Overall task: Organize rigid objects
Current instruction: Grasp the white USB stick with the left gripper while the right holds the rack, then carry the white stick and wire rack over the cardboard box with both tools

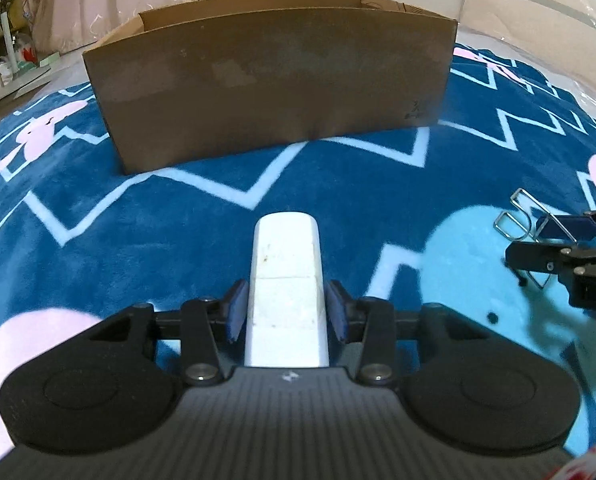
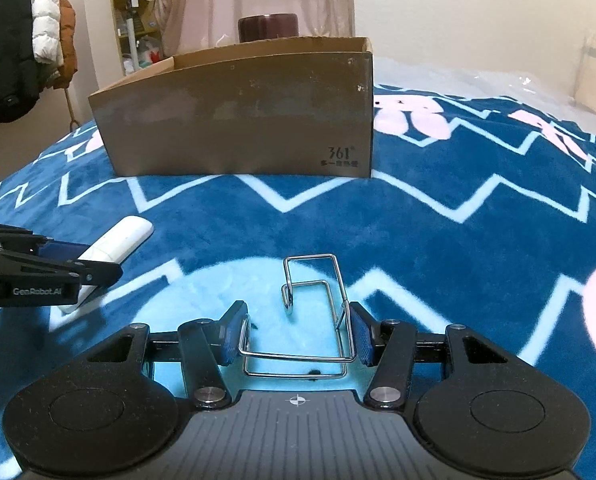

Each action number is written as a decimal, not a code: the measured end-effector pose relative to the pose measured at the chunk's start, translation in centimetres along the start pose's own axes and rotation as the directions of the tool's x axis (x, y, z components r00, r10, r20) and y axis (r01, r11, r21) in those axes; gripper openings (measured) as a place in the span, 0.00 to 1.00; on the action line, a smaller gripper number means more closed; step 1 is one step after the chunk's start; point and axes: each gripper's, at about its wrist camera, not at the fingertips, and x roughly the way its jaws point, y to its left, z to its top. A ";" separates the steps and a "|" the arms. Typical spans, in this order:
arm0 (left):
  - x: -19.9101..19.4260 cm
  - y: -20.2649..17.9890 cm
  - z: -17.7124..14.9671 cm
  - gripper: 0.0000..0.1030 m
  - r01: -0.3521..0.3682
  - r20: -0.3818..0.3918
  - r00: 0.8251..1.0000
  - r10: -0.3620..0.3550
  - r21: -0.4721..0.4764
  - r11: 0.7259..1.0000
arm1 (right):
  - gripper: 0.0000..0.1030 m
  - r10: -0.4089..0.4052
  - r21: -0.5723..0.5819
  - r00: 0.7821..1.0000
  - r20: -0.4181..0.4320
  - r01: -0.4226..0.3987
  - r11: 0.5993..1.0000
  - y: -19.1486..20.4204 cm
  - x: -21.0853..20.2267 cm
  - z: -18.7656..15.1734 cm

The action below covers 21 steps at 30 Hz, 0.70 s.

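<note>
While you worked over the blue zigzag blanket (image 2: 418, 216), an open cardboard box (image 1: 273, 80) stood ahead of both tools, its tall near wall facing you and a dark round container (image 2: 267, 28) showing just behind its far rim. Coats (image 2: 21, 40) hung at the far left of the room, beside a cluttered shelf (image 2: 133, 12). Your left gripper (image 1: 285, 316) pointed downward toward the box, its blue pads closed against the two sides of a white oblong block (image 1: 285, 264), which stuck out forward past the fingertips and lay low over the blanket. Your right gripper (image 2: 298, 334) sat just beside it, also angled down, its pads pressed on the outer edges of a bent wire frame (image 2: 314, 300) whose loops rose in front of the fingers above a pale blue patch of the blanket. Both tools were near each other but apart, with each one's side showing at the edge of the other's view. Between the held things and the box's near wall lay an open stretch of blanket with nothing on it; the box's top was open, and its front wall stood higher than either held piece.
</note>
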 end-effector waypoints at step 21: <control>-4.6 -1.0 -0.1 0.34 -0.014 0.025 1.000 0.016 -0.081 0.997 | 0.49 0.003 -0.013 1.000 0.027 -0.002 1.000 1.6 -2.8 0.5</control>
